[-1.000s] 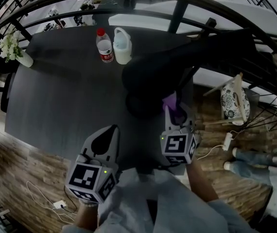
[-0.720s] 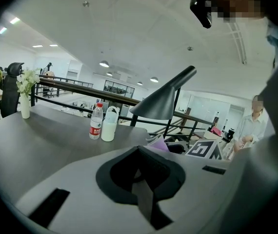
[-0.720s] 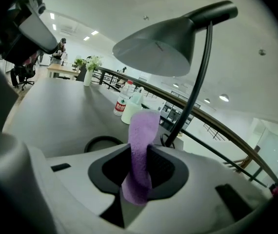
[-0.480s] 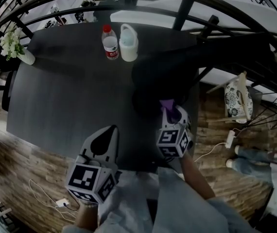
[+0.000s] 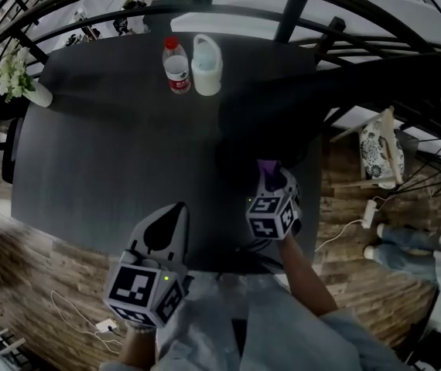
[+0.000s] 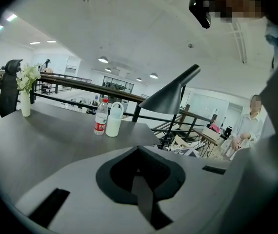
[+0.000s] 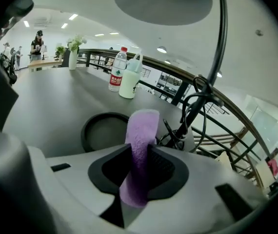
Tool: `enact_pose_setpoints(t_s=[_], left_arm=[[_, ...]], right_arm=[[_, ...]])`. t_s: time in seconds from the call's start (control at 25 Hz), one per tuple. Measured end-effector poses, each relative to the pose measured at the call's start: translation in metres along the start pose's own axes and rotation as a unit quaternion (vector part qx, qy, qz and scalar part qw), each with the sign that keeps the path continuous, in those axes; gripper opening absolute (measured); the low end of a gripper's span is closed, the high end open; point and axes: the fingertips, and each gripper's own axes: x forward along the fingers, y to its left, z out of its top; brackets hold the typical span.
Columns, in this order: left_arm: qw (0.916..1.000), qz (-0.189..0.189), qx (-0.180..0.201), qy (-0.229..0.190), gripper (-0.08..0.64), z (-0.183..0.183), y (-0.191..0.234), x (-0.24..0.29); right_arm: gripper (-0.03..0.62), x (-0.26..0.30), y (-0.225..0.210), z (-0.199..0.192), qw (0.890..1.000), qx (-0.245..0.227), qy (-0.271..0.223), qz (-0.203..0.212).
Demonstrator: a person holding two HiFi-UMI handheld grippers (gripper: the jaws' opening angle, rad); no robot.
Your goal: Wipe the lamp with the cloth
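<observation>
The cloth [image 7: 140, 140] is clamped in the right gripper [image 7: 140, 161], seemingly beneath the lamp [image 7: 162, 4]; the left gripper [image 6: 140, 182] is closed, empty.

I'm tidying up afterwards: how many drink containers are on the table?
2: a red-capped water bottle and a white jug just beside it, both near the far edge of the table. No others show.
</observation>
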Motion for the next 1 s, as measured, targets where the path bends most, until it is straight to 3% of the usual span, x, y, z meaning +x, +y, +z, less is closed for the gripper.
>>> enact_pose_setpoints(t_s=[0.6,1.0], left_arm=[[0.9999,0.0,-0.014,0.001,0.005,-0.006,0.03,-0.007],[0.9995,0.012,-0.03,-0.006,0.005,-0.008,0.052,-0.017]], right_arm=[[0.091,0.035,0.007,0.027,0.999,-0.023,0.018,-0.028],[0.091,0.063,0.033,0.057,0.997,-0.079,0.009,0.006]])
